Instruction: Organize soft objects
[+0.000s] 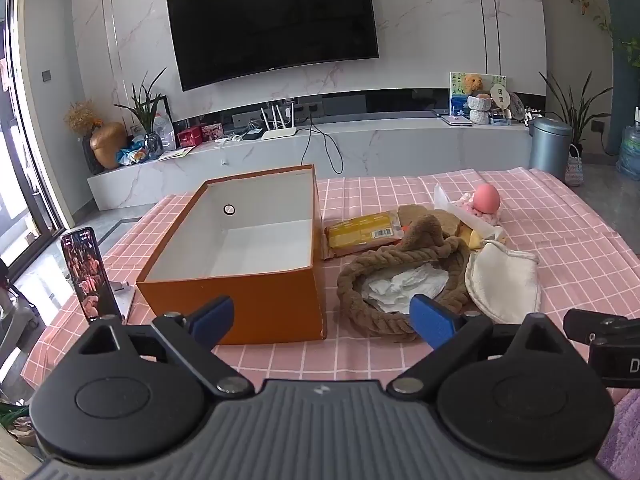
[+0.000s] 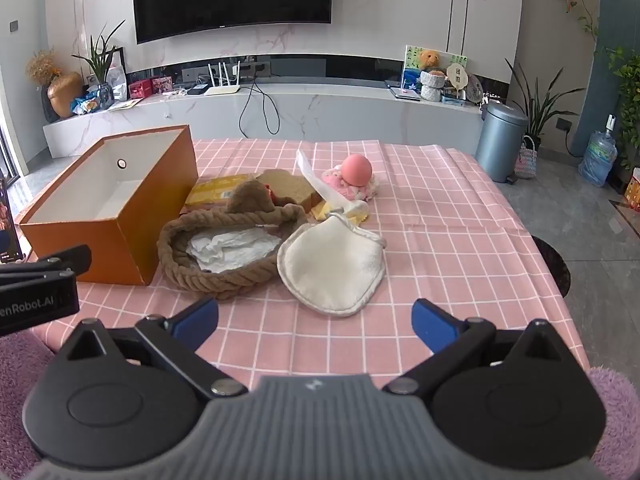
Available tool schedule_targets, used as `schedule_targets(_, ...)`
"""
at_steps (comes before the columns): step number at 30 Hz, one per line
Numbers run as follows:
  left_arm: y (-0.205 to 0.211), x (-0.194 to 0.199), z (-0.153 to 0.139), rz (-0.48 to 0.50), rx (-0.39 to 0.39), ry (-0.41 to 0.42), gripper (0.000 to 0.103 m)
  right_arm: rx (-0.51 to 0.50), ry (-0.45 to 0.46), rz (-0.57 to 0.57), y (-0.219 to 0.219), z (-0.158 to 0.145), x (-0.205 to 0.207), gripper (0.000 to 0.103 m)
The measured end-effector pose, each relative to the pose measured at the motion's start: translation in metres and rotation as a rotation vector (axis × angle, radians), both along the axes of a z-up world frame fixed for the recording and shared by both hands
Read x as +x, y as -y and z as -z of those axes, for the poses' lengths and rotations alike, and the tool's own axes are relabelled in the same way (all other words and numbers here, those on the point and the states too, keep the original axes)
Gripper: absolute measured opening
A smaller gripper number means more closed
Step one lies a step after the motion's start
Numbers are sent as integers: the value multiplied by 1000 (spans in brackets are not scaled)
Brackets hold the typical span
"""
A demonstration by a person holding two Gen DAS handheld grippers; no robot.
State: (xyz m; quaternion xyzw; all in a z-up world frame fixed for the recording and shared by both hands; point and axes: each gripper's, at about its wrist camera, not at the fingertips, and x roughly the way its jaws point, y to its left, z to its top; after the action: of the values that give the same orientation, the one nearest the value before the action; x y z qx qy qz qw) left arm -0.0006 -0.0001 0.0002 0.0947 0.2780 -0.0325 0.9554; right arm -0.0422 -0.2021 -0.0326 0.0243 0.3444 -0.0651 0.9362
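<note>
Hovering open-fingered, both grippers (image 1: pixel 324 320) (image 2: pixel 316 322) face rope basket (image 2: pixel 228 248).

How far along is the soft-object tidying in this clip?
Nothing looks done: the orange box is empty. Nothing is in hand: the left gripper and right gripper are both open and empty. Left on the pink tablecloth: the rope basket with crumpled paper, white cloth pad, pink ball and yellow packet.

One orange box (image 1: pixel 240 304), one rope basket (image 2: pixel 224 276), one cream pouch (image 2: pixel 332 268) (flat), one pink ball (image 2: pixel 357 171).
</note>
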Motion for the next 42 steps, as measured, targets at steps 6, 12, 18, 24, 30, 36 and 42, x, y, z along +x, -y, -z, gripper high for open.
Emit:
schedule_targets(6,1,1,-4,-6,-23,-18,103,13,0,-3,0,0,1,101)
schedule_targets(12,-3,-1,-2,-5,-38,-17,103,12,-1,-8,0,1,1,101)
schedule_targets(18,-4,2,-1,-3,-37,-19,103,11,-2,-9,0,0,1,101)
schedule_targets(24,-5,3,-1,-9,-41,-22,103,8,-5,-11,-1,2,3,101)
schedule_targets(30,-7,3,-1,-11,-42,-23,103,5,-9,-13,-4,1,2,101)
schedule_targets(36,-6,3,-1,-12,-42,-23,103,6,-10,-12,-4,2,3,101)
schedule_targets(42,-7,3,0,-12,-43,-24,103,7,-14,-13,-5,3,3,101)
